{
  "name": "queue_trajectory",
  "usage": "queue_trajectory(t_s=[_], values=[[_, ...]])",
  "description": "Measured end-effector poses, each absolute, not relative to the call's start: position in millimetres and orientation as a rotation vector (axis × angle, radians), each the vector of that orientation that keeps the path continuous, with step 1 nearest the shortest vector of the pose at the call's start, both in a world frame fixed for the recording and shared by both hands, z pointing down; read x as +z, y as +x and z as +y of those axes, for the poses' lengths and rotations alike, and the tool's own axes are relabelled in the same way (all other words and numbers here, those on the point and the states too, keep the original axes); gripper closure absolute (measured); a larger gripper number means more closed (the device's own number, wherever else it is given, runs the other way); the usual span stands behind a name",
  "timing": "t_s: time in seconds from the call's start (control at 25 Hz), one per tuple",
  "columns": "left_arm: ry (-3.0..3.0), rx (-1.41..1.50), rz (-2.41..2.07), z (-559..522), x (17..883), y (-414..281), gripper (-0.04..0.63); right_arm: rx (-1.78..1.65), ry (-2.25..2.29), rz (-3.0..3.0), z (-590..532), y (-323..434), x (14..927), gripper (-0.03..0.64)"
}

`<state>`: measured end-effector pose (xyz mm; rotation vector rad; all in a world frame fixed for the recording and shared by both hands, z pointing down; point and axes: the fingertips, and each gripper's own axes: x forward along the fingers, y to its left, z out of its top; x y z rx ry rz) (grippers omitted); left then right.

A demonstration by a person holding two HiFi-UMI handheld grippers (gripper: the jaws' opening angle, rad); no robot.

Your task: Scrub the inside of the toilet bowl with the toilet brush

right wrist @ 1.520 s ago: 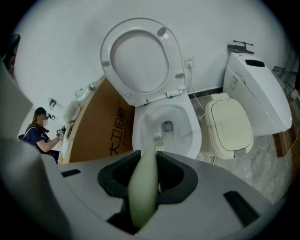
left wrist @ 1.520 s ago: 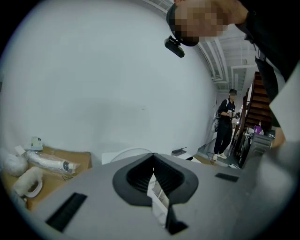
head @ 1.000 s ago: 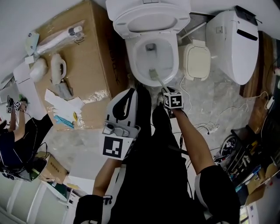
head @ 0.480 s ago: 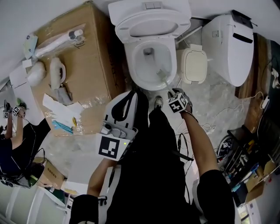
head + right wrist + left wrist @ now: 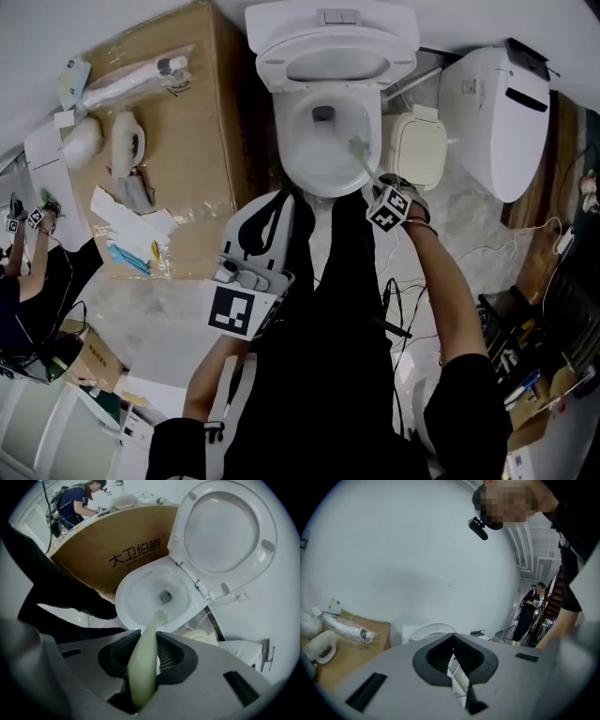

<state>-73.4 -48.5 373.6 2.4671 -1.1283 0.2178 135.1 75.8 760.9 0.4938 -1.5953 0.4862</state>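
Two grippers are in view, and only one is working. Our right gripper [image 5: 143,660] is clamped on the pale green handle of the toilet brush [image 5: 149,639]. The brush's long axis runs straight forward from those jaws and down into the toilet bowl [image 5: 302,155], whose lid is raised. Its bristle head lies at the bowl's right inner wall, just beside the drain. Our left gripper [image 5: 452,665] has its jaws drawn together on nothing and hangs back near our body, apart from the bowl. The bowl holds only the brush head. We judge the next stroke sweeps across from that wall.
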Motion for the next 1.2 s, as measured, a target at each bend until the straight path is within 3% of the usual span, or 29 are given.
queue_trajectory(t_s=[0.6,0.92,1.2], values=[[2.294,0.147,-1.425,-74,366,-48,0.588,-0.060,0.041,-1.600,-41,175,761,0.503],[2.217,0.132,-1.542,-73,370,-52,0.588,-0.607,-0.300,-1.482,-80,156,765,0.504],[2.118,0.107,-1.663,-60,376,-74,0.588,-0.870,-0.489,-1.402,-101,120,766,0.505]])
